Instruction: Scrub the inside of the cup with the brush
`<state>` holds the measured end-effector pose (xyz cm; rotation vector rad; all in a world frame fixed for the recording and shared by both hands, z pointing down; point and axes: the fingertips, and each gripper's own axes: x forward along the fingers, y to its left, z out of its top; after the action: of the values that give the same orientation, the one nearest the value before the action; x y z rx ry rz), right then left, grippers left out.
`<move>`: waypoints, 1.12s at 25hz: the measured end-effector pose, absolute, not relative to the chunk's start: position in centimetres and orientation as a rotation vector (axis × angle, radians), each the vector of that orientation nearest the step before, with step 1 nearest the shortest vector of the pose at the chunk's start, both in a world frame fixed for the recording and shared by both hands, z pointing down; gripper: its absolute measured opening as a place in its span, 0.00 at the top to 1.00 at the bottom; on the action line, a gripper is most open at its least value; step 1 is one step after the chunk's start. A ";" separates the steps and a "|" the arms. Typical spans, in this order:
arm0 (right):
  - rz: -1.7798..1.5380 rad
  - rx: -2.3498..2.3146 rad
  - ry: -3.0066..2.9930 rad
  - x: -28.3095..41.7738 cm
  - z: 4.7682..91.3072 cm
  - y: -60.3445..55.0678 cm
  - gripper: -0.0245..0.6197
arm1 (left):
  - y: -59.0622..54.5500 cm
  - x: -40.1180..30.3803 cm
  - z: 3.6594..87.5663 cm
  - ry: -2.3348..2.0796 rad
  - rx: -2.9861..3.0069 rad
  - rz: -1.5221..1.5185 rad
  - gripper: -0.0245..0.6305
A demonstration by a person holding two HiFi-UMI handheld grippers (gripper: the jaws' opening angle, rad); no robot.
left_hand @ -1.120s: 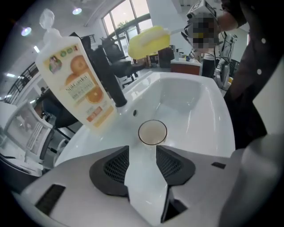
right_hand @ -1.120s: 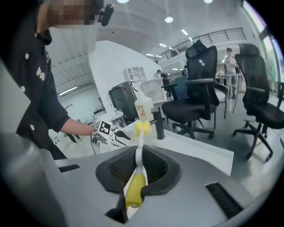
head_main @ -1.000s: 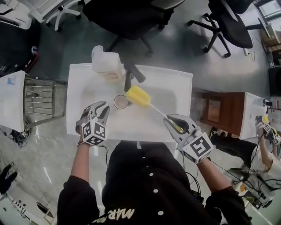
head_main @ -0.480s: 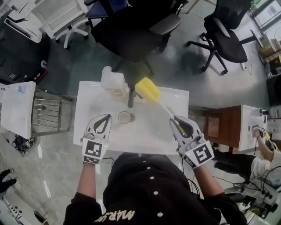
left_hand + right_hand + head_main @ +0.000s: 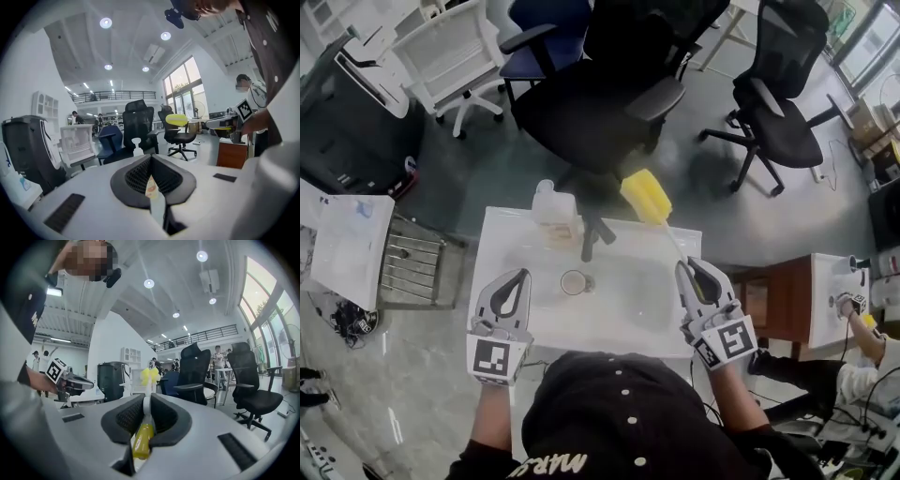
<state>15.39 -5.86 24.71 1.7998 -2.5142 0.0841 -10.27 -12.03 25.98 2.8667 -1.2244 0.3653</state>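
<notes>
Judging by looks, the one cup (image 5: 575, 282), upright at the centre of the white basin (image 5: 630, 302), is light, maybe slippery and tippy; its wall is the place to clamp. The one brush (image 5: 646, 197), soft sponge on a stiff stem, sits pinched by its handle in the right gripper (image 5: 682, 265); the left gripper (image 5: 523, 275), left of the cup, is closed on nothing.

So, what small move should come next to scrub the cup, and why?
Probably open the left claw and lower it to the cup. That claw is shut and empty, the cup stands unheld, and the right claw holds the brush clear of it.
</notes>
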 end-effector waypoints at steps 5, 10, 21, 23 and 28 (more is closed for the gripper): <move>0.045 1.898 -2.472 17.0 23.2 -5.2 0.89 | -11.6 -12.0 24.5 -1.332 2.852 0.369 0.92; -0.007 1.981 -2.437 18.2 21.8 -4.5 0.89 | -11.6 -13.2 23.2 -1.422 2.841 0.322 0.92; -0.015 2.043 -2.411 18.6 21.7 -4.0 0.89 | -11.1 -13.6 22.1 -1.492 2.848 0.287 0.92; -0.007 2.051 -2.411 18.7 21.7 -4.0 0.89 | -11.1 -13.5 21.9 -1.490 2.853 0.278 0.92; 0.012 2.065 -2.410 18.6 21.6 -3.9 0.89 | -10.9 -13.1 21.9 -1.475 2.861 0.286 0.92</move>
<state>18.60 -3.92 21.65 2.0651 -2.4097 0.0116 -13.14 -10.90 21.88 2.8609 -1.4748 0.2865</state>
